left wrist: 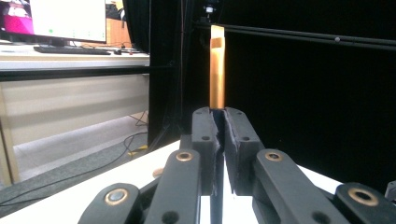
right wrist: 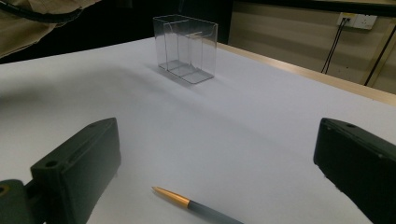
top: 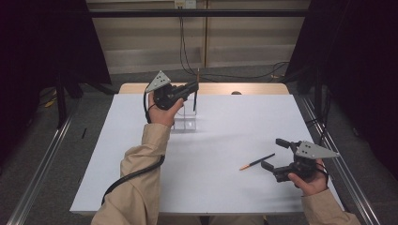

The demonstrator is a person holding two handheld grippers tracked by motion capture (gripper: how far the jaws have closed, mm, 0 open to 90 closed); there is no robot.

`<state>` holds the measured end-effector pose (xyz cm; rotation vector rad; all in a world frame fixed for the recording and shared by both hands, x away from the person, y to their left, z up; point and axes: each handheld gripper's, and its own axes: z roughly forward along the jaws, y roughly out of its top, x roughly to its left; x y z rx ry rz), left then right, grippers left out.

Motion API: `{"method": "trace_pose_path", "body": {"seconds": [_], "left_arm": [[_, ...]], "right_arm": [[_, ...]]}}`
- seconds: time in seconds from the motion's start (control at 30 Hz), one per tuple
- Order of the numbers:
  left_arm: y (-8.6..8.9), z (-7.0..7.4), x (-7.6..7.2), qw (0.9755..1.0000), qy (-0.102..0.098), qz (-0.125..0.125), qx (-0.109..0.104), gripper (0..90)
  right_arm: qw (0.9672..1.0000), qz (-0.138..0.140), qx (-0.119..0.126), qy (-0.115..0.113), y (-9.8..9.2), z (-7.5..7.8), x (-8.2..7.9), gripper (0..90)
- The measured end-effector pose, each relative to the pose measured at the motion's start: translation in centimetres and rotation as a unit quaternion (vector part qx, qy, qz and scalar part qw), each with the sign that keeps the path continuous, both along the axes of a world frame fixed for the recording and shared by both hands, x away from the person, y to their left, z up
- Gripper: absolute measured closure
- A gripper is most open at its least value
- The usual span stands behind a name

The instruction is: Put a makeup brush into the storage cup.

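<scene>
Upright pen (left wrist: 217,70) above clear holder (top: 184,118), second pen (top: 257,161) flat on table

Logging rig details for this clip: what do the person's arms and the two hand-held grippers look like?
Both arms wear tan sleeves. Each hand-held gripper, left and right, is black with two blocky jaws on linkage arms with brass-coloured pivots, topped by a grey triangular plate with small holes. A black cable trails from the left one.

The bench (top: 225,183) has a matt white, smooth top. The far box (right wrist: 187,49) is clear glossy plastic. The near pen (right wrist: 196,205) has a matt grey barrel and shiny gold metal tip. The left tongs (left wrist: 219,135) are matt black plastic with brass-coloured rivets.
</scene>
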<state>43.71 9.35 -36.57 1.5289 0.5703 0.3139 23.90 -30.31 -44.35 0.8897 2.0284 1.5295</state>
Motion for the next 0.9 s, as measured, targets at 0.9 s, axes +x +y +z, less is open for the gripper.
{"method": "trace_pose_path", "body": {"seconds": [0.9], "left_arm": [[0.2, -2.2, 1.4, 0.9981, -0.006, 0.059, 0.014, 83.7]], "right_arm": [[1.0, 0.001, 0.002, 0.002, 0.0, -0.1, 0.0, 0.0]]}}
